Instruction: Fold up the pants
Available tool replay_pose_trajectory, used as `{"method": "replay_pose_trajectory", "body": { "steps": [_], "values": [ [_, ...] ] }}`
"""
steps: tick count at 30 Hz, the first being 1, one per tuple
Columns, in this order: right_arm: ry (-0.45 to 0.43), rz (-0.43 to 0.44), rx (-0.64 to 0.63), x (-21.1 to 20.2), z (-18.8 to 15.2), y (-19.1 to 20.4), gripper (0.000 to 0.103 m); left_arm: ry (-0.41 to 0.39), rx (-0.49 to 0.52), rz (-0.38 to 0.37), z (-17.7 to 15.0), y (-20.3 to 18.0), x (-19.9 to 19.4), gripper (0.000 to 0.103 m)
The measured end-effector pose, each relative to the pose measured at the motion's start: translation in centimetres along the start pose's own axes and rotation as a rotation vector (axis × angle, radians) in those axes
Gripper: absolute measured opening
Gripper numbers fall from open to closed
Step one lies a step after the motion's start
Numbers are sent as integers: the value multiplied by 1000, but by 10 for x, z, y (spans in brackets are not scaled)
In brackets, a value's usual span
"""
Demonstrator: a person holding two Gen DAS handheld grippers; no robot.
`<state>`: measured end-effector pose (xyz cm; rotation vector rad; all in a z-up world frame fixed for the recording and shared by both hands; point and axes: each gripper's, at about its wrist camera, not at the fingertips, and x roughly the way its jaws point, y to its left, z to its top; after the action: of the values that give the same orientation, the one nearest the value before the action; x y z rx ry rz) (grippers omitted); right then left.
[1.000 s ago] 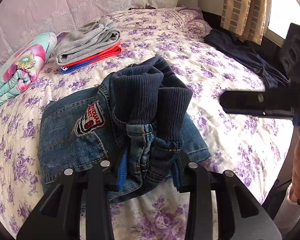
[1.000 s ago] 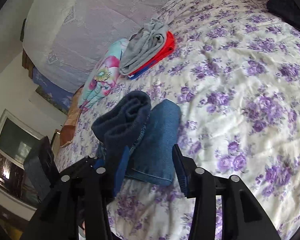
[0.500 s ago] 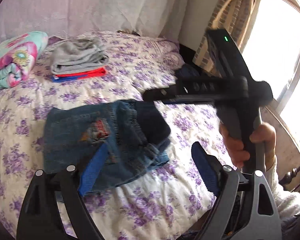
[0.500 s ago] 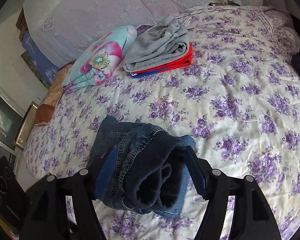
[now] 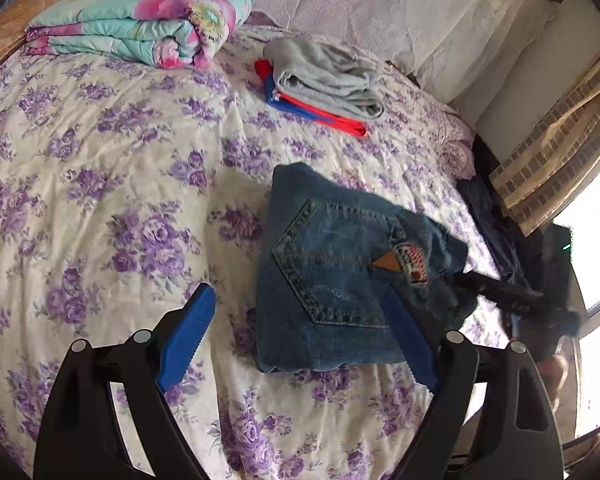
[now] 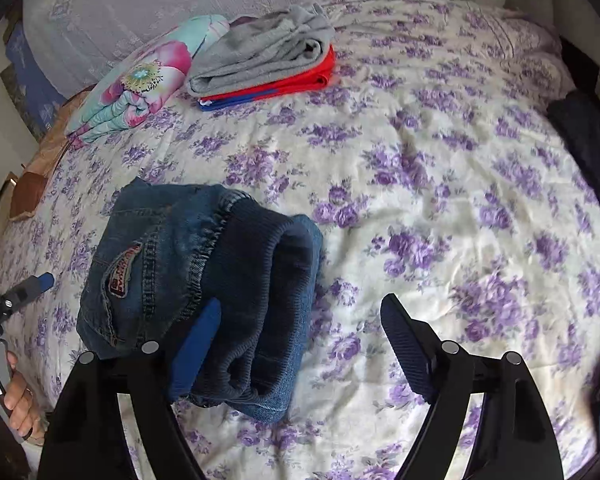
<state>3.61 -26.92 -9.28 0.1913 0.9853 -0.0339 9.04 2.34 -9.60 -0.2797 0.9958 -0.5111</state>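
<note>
The folded blue jeans [image 5: 332, 272] lie on the flowered bedspread [image 5: 112, 184], back pocket and a patch facing up. In the right wrist view the jeans [image 6: 188, 272] show their dark ribbed waistband. My left gripper [image 5: 296, 340] is open and empty, with the jeans' near edge between its blue pads. My right gripper [image 6: 296, 348] is open and empty, its left pad [image 6: 198, 344] against the waistband roll. The right gripper also shows in the left wrist view [image 5: 512, 292], beside the jeans. The left gripper's tip shows at the left of the right wrist view [image 6: 28, 286].
A stack of folded clothes, grey on red and blue [image 5: 320, 84] [image 6: 268, 60], lies toward the headboard. A rolled floral quilt [image 5: 140, 24] [image 6: 140, 80] lies beside it. Dark clothing [image 5: 496, 216] [image 6: 580, 128] lies at the bed's right edge near the curtain [image 5: 556, 152].
My left gripper let go of the jeans, opened and drew back to the left. My right gripper opened wider. The jeans dropped flat onto the bed.
</note>
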Motion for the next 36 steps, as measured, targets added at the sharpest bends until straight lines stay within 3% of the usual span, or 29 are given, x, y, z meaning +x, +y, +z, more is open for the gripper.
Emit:
{"method": "replay_pose_trajectory", "body": {
  "steps": [1, 3, 8, 9, 13, 15, 22, 27, 29, 31, 33, 36],
  "values": [
    [-25, 24, -38, -11, 8, 12, 83, 38, -6, 3, -4, 1, 14, 81],
    [-34, 107, -124, -25, 25, 38, 83, 131, -47, -55, -15, 6, 41, 61],
    [63, 208, -311, 5, 77, 121, 82, 107, -5, -32, -24, 2, 41, 56],
    [103, 221, -322, 20, 88, 137, 78, 106, -7, -30, -25, 2, 41, 56],
    [221, 125, -377, 84, 118, 179, 30, 102, 2, -19, -25, -1, 39, 56],
    [305, 109, -366, 111, 122, 183, 22, 104, 5, -20, -26, -2, 38, 56],
    [320, 12, -381, 154, 115, 194, 23, 98, 9, 4, -22, -3, 43, 56],
    [251, 42, -361, 110, 113, 188, 24, 133, -17, -44, -16, 5, 36, 58],
    [171, 92, -328, 67, 103, 171, 32, 120, -24, -38, -12, 10, 29, 58],
    [65, 120, -289, 23, 86, 148, 63, 109, -38, -41, -7, 16, 25, 63],
    [-29, 139, -241, -15, 59, 120, 71, 111, -59, -54, 1, 23, 26, 73],
    [-88, 146, -150, -47, 15, 80, 73, 135, -80, -17, 13, 32, 42, 75]
  ]
}}
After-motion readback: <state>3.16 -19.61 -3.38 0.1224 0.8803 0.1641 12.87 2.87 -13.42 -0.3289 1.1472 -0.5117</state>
